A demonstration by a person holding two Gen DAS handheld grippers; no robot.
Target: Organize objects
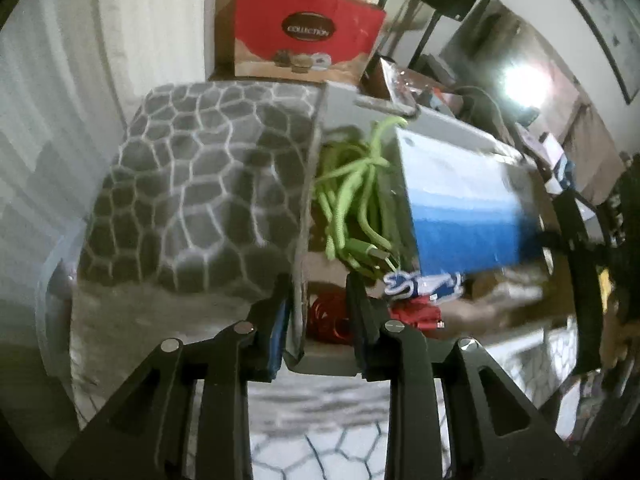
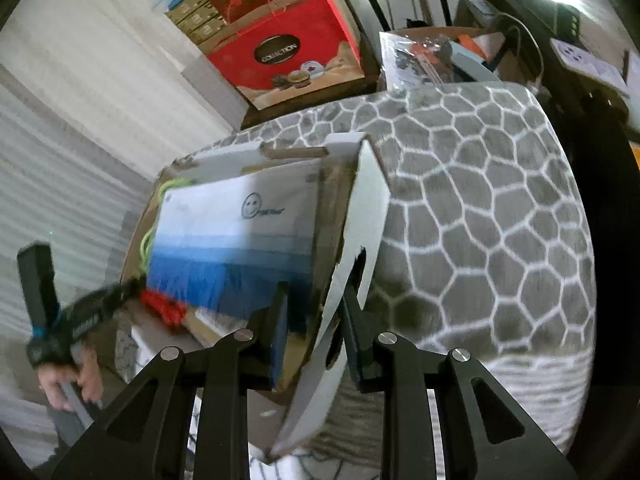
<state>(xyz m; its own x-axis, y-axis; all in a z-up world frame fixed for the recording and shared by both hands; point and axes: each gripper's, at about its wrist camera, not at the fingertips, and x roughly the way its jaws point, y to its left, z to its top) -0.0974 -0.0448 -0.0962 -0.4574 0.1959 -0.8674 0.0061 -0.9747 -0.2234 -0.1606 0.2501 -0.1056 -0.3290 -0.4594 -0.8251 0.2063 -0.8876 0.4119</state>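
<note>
A cardboard box (image 1: 316, 184) with white flaps is held up between both grippers. My left gripper (image 1: 318, 312) is shut on the box's left wall. My right gripper (image 2: 316, 320) is shut on the box's right flap (image 2: 368, 216). Inside lie a blue and white packet (image 1: 468, 208), a green cable (image 1: 356, 192), a red cable (image 1: 328, 316) and a small blue and white item (image 1: 424, 284). The packet (image 2: 236, 248), green cable (image 2: 150, 240) and a red item (image 2: 164, 304) also show in the right wrist view. The image is blurred by motion.
A grey cushion with a white web pattern (image 1: 192, 192) lies under and beside the box; it also shows in the right wrist view (image 2: 480, 216). A red gift bag (image 1: 304, 36) stands behind. Cluttered furniture (image 1: 552, 148) is to the right. The other hand-held gripper (image 2: 52, 312) shows at left.
</note>
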